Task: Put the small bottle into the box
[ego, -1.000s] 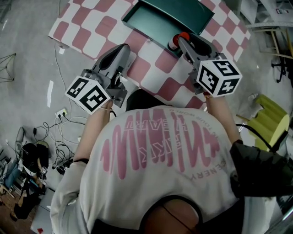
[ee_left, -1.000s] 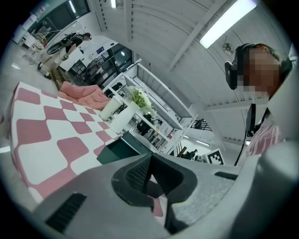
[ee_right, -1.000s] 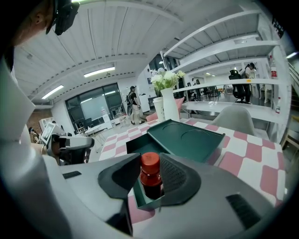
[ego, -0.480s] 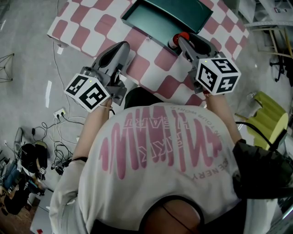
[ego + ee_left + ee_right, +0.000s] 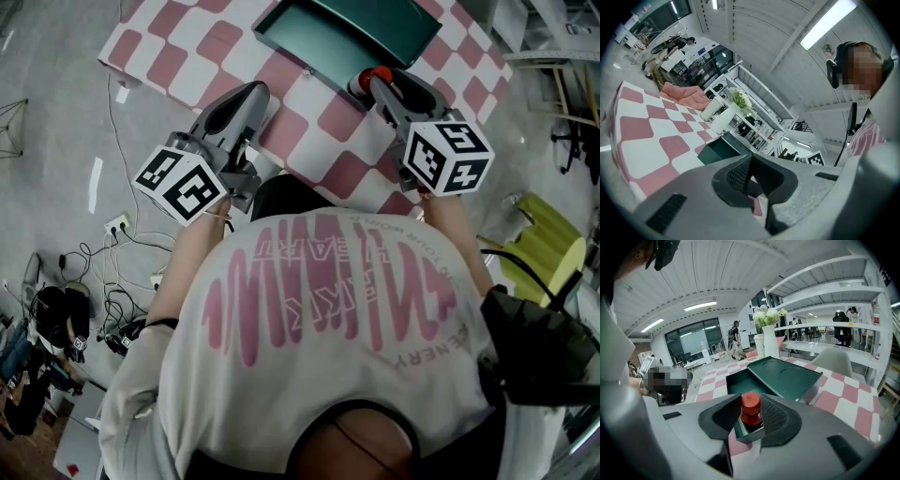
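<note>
A small dark bottle with a red cap (image 5: 751,408) stands upright between the jaws of my right gripper (image 5: 750,402), which is shut on it. The bottle hangs over the near corner of the open dark green box (image 5: 738,383), whose lid (image 5: 790,376) lies back behind it. From the head view the red cap (image 5: 379,74) shows at the tip of the right gripper (image 5: 382,84), beside the box (image 5: 302,56). My left gripper (image 5: 253,94) hovers over the table's left part, jaws together and holding nothing (image 5: 749,165). It sits well to the left of the box (image 5: 717,149).
A pink and white checked cloth covers the table (image 5: 323,141). A white vase of flowers (image 5: 769,339) stands beyond the box, with white shelves (image 5: 820,345) behind. Cables and a power strip (image 5: 117,228) lie on the floor at left. A yellow-green chair (image 5: 546,246) is at right.
Both grippers keep their places, the right one still holding the bottle. Only the head view has shifted slightly.
</note>
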Tool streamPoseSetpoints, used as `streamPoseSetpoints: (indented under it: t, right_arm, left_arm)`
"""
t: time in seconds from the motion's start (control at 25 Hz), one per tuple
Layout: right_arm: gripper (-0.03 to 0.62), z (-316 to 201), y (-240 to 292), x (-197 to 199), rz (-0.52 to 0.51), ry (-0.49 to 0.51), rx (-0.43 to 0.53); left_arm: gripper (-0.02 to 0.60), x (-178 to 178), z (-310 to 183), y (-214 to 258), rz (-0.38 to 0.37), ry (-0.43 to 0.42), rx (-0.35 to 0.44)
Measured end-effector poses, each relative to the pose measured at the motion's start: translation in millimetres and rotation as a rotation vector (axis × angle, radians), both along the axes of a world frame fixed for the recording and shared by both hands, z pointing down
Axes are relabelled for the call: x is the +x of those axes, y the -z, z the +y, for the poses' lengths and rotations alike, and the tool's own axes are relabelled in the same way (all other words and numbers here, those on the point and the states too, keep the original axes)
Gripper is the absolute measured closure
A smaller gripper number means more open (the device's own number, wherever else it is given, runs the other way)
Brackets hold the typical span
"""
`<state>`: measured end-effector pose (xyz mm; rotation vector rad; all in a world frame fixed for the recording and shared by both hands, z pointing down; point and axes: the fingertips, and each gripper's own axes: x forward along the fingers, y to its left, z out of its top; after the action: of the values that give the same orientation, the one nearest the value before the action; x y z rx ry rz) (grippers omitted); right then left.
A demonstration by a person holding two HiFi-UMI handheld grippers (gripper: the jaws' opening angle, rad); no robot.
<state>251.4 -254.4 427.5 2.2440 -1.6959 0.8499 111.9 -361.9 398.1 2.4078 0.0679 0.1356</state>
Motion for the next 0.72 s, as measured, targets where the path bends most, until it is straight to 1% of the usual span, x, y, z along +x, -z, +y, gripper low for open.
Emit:
streamPoseSetpoints:
  t: [0.36,0.72]
  right_arm:
    - [0.467,1,-2,-11,0.052,0.057,-0.025]
    - [0.467,2,-3,-20,0.078,0.059,-0.048]
  left_arm:
    - [0.575,-6,6,3,0.007,-0.003,0.005]
    - [0.575,-15,10,5,0.010,-0.001,0.003]
